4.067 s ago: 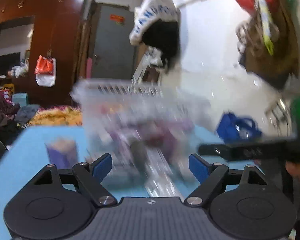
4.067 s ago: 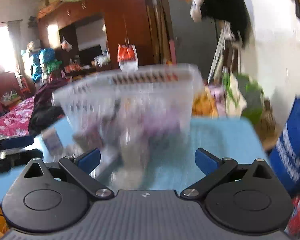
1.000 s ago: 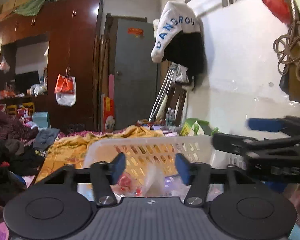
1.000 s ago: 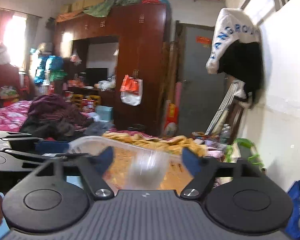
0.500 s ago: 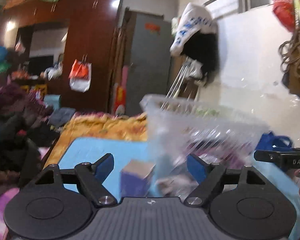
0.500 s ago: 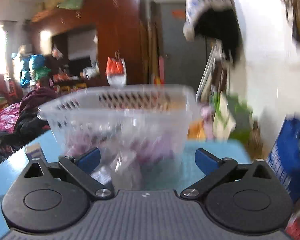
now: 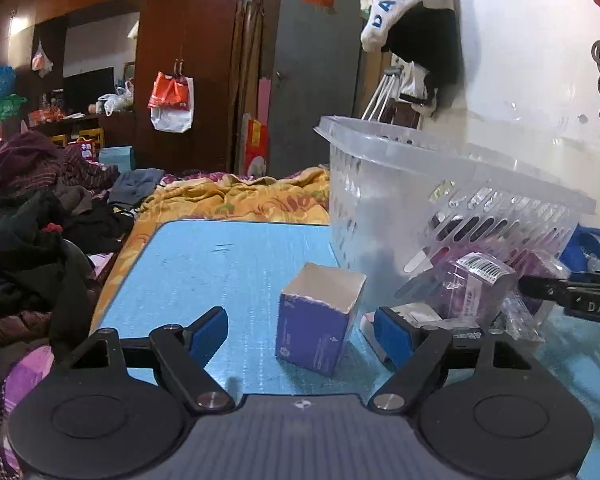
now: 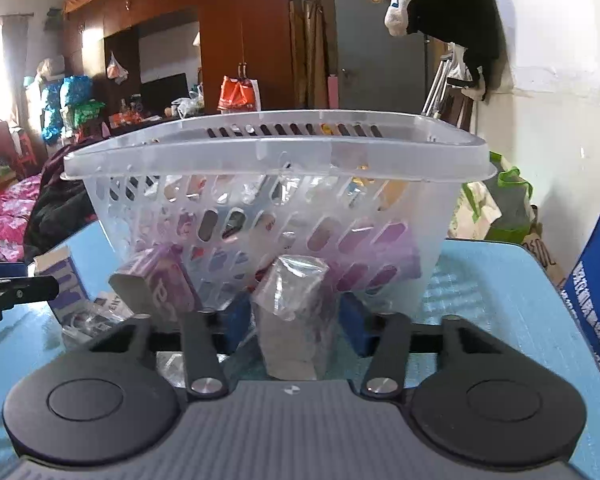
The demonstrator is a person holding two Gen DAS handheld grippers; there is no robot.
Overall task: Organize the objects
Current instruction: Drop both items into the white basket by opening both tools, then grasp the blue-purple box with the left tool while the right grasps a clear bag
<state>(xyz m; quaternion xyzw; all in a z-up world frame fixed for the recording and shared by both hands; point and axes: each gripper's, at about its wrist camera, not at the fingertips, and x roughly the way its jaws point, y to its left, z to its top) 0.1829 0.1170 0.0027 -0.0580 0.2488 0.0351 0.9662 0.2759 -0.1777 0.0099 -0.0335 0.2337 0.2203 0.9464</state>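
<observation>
Right hand-held gripper point(image 8: 296, 326) closing round crinkly clear packet point(image 8: 296, 312) | light, slippery, grip mid-body | left hand-held gripper point(image 7: 300, 334) spread wide near purple box point(image 7: 318, 322)

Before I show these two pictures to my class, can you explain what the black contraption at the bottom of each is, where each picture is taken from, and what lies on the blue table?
Each black contraption is a hand-held two-finger gripper; a person holds one in each hand, with a camera looking along its fingers. One picture comes from the left gripper, whose jaws are wide open and empty, with an open-topped blue cardboard box standing ahead of them. The other comes from the right gripper, its blue pads either side of a clear plastic-wrapped packet; whether they grip it I cannot tell. On the light blue table stands a translucent slotted plastic basket holding purple packages, with more packets beside it.
</observation>
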